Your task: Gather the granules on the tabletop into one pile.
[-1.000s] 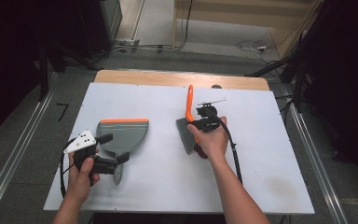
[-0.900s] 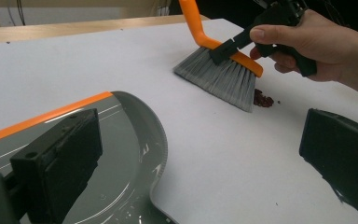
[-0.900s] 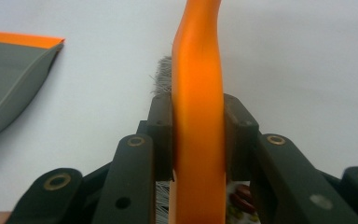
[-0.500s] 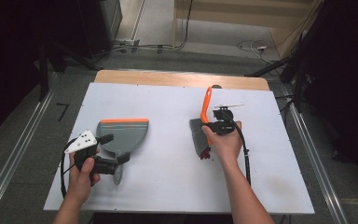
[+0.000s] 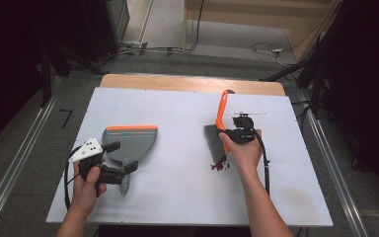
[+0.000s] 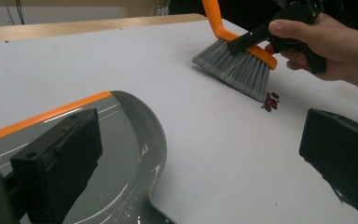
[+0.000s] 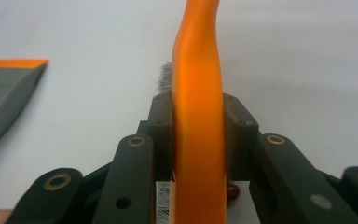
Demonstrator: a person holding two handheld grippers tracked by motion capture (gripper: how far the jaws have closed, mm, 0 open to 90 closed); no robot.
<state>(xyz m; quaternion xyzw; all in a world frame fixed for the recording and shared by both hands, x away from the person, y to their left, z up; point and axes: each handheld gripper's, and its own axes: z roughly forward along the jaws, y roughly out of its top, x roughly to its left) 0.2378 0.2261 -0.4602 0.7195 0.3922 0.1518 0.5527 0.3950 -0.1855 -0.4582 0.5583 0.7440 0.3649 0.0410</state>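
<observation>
From the high view, the brush was seen clamped in the right hand-held gripper, shifted rightward since earlier, bristles beside red crumbs.

In the left gripper view, the left hand-held gripper was spread apart over the dustpan.

In the right gripper view, the light, stiff handle was judged the best hold.

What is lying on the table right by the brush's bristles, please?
A small heap of dark red bits lies on the table at the tip of the brush. Whether more sit under the bristles cannot be seen.
</observation>
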